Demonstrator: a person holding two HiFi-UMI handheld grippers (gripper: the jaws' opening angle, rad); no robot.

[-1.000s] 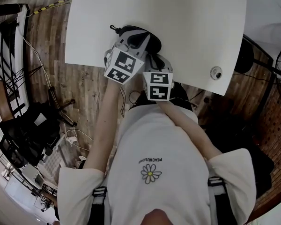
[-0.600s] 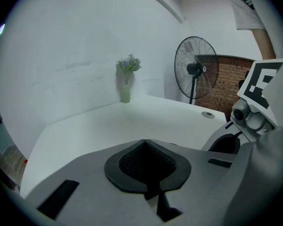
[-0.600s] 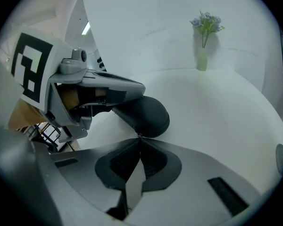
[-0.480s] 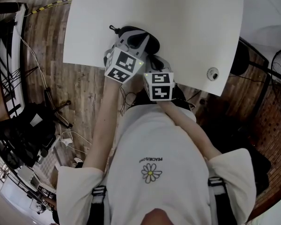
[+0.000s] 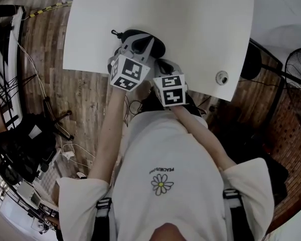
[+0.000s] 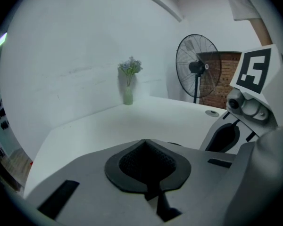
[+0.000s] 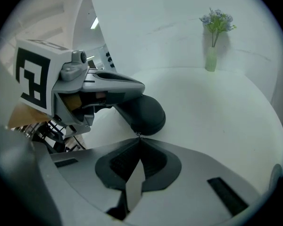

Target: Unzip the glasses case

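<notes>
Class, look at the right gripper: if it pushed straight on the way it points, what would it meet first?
The right gripper would meet the case at once: its shut tips sit against it, seemingly pinching the zip pull.

We saw a black glasses case [image 5: 159,48] on a white table [image 5: 200,19] in the upper centre. The marker cubes [image 5: 128,72] bore black-and-white squares. Lower down, a white shirt [image 5: 175,149] carried a daisy print, beside brown wood flooring [image 5: 85,92].
</notes>
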